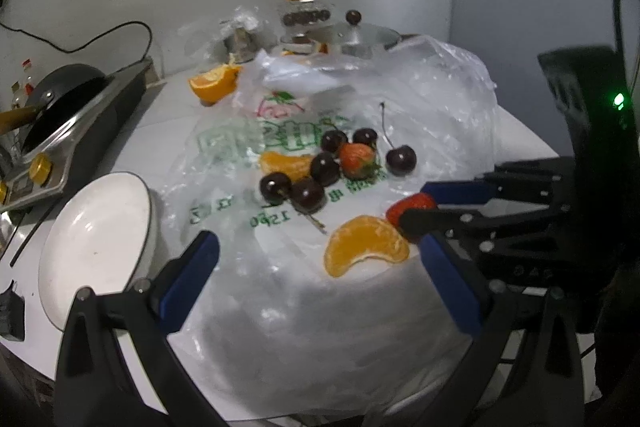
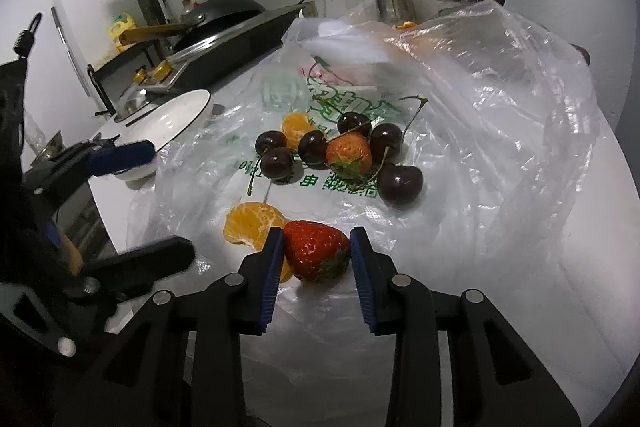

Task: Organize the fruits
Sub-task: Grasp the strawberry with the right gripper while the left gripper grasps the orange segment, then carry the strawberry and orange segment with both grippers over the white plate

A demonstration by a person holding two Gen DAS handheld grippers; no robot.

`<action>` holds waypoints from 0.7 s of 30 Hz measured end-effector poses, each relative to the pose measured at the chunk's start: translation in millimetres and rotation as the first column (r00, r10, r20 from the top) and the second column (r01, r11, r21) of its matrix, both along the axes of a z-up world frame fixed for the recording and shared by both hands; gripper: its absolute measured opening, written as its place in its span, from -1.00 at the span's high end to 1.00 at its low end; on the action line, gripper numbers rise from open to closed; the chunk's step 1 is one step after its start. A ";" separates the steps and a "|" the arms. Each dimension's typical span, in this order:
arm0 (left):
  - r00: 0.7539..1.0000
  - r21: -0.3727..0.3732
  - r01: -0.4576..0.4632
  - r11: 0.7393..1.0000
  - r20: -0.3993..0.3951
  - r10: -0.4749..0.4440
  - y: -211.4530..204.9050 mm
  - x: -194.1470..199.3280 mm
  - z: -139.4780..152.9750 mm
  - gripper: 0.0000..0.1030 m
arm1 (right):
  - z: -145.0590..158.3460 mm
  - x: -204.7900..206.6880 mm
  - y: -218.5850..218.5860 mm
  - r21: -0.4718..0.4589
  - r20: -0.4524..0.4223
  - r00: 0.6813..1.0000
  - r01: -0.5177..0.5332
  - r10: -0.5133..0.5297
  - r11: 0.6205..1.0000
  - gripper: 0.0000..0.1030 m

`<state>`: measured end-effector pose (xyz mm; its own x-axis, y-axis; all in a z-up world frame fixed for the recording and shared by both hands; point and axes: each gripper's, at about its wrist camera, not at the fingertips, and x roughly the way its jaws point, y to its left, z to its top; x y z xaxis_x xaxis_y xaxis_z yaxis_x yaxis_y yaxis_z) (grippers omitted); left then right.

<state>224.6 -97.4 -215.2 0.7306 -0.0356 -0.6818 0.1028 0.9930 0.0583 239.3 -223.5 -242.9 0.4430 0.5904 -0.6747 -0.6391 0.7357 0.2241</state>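
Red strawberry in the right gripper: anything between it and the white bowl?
Mostly clear. The strawberry sits between the right gripper pads on the plastic bag. Toward the white bowl lie a mandarin segment right beside the strawberry and the open left gripper.

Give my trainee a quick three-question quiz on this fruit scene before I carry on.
1. True or false: the right gripper is closed on a strawberry.
2. Which fruit lies right beside that strawberry? A) an orange segment B) a banana C) a grape
3. Fill in: the left gripper is ____ with nothing between its fingers, and the white plate near it holds no fruit.

Key:
1. True; both pads press on its sides.
2. A
3. open
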 end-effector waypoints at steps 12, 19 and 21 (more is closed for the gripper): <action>0.994 -0.062 -0.008 0.998 -0.113 0.001 -11.0 30.5 -25.7 -0.59 | 20.1 9.8 -27.6 -0.007 0.084 0.994 0.077 -0.076 0.997 0.31; 0.987 -0.076 -0.001 0.997 -0.160 -0.012 -17.9 37.2 -35.5 -0.57 | 11.3 10.4 -25.4 -0.011 0.075 0.995 0.067 -0.066 0.998 0.31; 0.985 -0.073 0.006 0.997 -0.170 -0.019 -20.4 38.8 -37.9 -0.33 | 10.6 10.4 -25.0 -0.010 0.075 0.995 0.067 -0.066 0.998 0.31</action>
